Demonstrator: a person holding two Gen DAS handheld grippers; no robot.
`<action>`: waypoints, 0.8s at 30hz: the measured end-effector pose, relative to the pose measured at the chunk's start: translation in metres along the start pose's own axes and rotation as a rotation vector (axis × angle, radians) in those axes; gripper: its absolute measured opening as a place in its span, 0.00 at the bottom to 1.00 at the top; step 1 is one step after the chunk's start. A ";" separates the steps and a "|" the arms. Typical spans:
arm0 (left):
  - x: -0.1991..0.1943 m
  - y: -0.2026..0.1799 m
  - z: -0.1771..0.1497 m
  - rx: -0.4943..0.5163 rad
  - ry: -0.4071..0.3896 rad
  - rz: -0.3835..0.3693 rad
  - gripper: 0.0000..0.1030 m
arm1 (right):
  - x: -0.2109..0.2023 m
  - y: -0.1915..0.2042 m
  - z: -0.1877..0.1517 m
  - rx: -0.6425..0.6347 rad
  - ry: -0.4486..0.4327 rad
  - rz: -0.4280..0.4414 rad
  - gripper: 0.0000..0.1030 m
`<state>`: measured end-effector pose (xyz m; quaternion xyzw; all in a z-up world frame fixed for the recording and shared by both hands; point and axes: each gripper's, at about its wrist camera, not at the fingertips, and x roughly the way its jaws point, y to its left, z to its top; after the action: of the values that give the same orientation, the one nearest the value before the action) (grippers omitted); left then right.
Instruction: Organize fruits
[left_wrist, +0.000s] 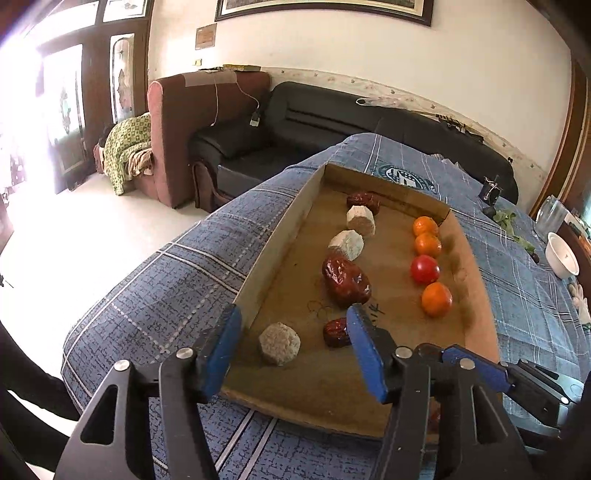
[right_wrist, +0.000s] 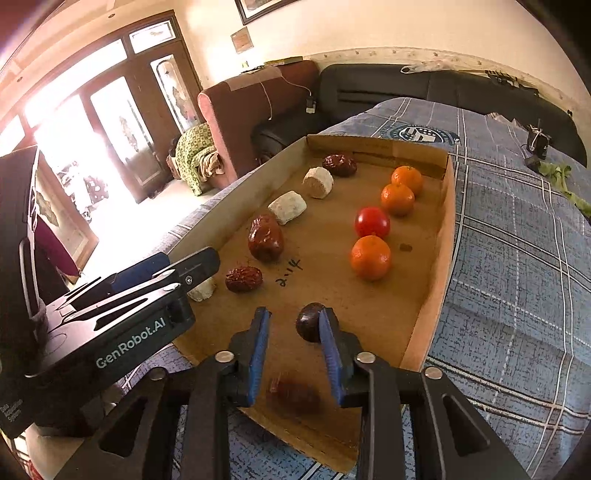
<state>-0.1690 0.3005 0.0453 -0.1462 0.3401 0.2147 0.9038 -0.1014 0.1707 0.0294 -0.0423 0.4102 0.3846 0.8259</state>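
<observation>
Fingers of both your right gripper (right_wrist: 293, 328) and left gripper (left_wrist: 293, 325) hang spread, empty; two rows fill the tray (right_wrist: 434, 280), a dark fruit (right_wrist: 308, 323) lower-centre still awaits placing.

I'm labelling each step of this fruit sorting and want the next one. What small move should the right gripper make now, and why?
Probably ease the right gripper a little to its right and close. Its jaws stand open, and the dark round fruit lies against the inner face of the right finger rather than midway between the two. It sits on the cardboard tray, at the near end of the line of oranges and tomato.
</observation>
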 end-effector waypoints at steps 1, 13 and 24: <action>-0.002 0.000 0.000 -0.002 -0.003 -0.002 0.62 | 0.000 -0.001 0.000 0.004 0.000 0.002 0.36; -0.024 -0.007 0.003 0.018 -0.044 0.034 0.69 | -0.024 -0.012 -0.003 0.069 -0.048 0.017 0.57; -0.043 -0.038 -0.002 0.097 -0.087 0.090 0.79 | -0.052 -0.041 -0.013 0.157 -0.105 -0.048 0.71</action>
<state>-0.1810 0.2547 0.0776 -0.0771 0.3167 0.2446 0.9132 -0.1015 0.1056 0.0481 0.0328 0.3939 0.3330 0.8561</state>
